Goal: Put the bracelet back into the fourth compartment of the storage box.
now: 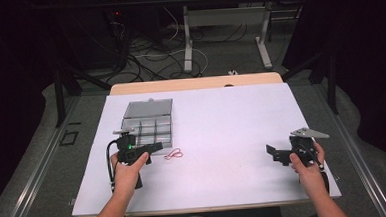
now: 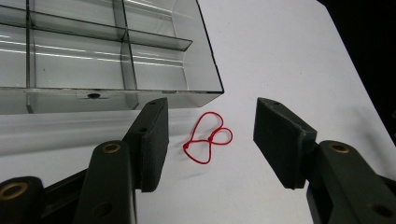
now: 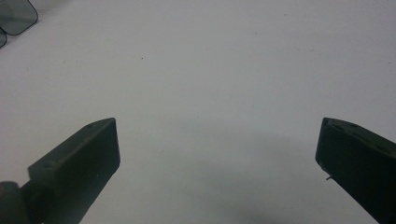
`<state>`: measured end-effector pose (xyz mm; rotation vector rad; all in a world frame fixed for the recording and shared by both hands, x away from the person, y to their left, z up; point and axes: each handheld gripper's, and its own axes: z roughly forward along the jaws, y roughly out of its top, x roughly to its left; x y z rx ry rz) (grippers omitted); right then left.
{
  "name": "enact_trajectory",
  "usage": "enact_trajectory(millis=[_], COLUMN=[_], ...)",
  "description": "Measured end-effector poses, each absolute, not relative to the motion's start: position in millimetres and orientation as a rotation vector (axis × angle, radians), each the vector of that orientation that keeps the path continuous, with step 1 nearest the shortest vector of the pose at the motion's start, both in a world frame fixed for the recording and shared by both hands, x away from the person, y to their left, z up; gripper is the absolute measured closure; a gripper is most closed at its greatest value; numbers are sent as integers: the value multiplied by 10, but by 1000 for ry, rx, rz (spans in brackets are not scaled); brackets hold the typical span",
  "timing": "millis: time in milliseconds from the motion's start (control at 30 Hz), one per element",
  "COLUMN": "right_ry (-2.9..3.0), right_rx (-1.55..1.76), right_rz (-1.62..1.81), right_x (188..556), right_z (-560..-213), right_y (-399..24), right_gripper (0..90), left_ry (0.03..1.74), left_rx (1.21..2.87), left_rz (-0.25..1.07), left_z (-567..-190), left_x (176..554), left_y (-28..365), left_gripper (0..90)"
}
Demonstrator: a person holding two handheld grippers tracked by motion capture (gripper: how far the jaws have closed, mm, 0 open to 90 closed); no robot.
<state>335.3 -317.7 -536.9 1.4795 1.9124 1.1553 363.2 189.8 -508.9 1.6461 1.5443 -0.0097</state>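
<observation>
A red elastic loop (image 1: 173, 153), twisted into a figure of eight, lies flat on the white table (image 1: 222, 122) just right of a clear compartment box (image 1: 147, 127). My left gripper (image 1: 155, 148) is held low beside the box's near right corner, pointing at the loop. In the left gripper view the loop (image 2: 208, 140) lies on the table ahead, between the lines of the two jaws and untouched; the left gripper (image 2: 211, 108) is open. My right gripper (image 1: 272, 153) hovers near the table's right side, open, with bare table between its jaws (image 3: 215, 126).
The box (image 2: 201, 70) has several empty compartments, and its lid (image 1: 148, 109) lies open toward the back. A corner of the box (image 3: 16, 16) shows far off in the right gripper view. Beyond the table's far edge are table legs (image 1: 188, 43) and cables on the floor.
</observation>
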Motion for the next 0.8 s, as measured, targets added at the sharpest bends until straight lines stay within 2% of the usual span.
enact_trajectory(millis=[800], right_ry=[1938], right_rx=[1470], right_rz=[1151], right_x=[3352], right_z=[-5370], right_y=[-3186], right_gripper=[0], left_ry=[1580], left_rx=[1702], left_rz=[-50], left_z=[-5230], left_x=[3710], left_y=[1752], left_gripper=[524])
